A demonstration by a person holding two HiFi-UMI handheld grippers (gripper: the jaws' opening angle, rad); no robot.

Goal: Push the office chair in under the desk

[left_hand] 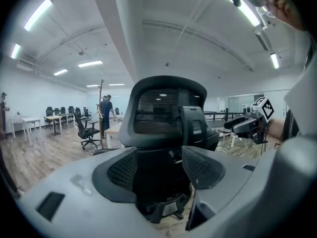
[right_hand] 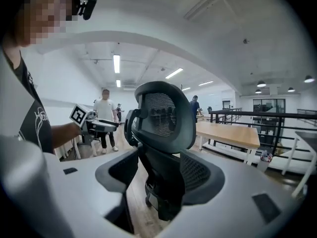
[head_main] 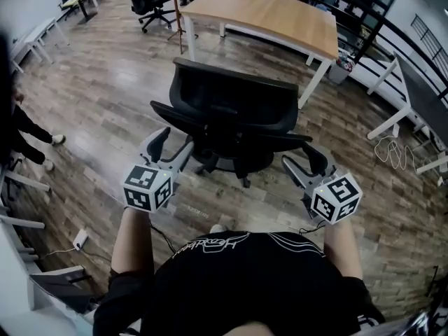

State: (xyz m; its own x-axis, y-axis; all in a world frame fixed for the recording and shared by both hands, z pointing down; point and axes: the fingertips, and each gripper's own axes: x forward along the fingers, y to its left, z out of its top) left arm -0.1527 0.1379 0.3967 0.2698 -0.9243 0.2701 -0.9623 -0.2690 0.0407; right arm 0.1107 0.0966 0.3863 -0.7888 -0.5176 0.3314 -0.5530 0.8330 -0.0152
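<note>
- Closest to the head camera, the person point(head_main: 245, 278) in a black shirt fills the bottom edge, both forearms reaching forward.
- At the left, the left gripper point(head_main: 172, 144) is held out low. Its jaws stand wide apart with nothing pressed between them. In its own view the chair only shows through the gap, beyond the pads.
- At the right, the right gripper point(head_main: 299, 156) is held the same way. Its jaws are also spread wide and empty, and the chair shows past them, untouched by the pads.
- Between and just ahead of the two grippers stands the black office chair point(head_main: 234, 114) on the wooden floor point(head_main: 105, 68).
- The rear of the chair's mesh backrest faces the person. Its seat and front point away, toward the desk at the top of the head view.
- Both gripper views show the chair upright, so its long axis is vertical, from the wheeled base up to the headrest. The backrest and two armrests spread left to right across the head view.
- The desk point(head_main: 269, 12), with a pale wood top and white legs, lies beyond the chair. The two are apart, with bare floor between them, and the chair is not under the desk.
- Each gripper shows in the other's view, off to one side of the chair.
</note>
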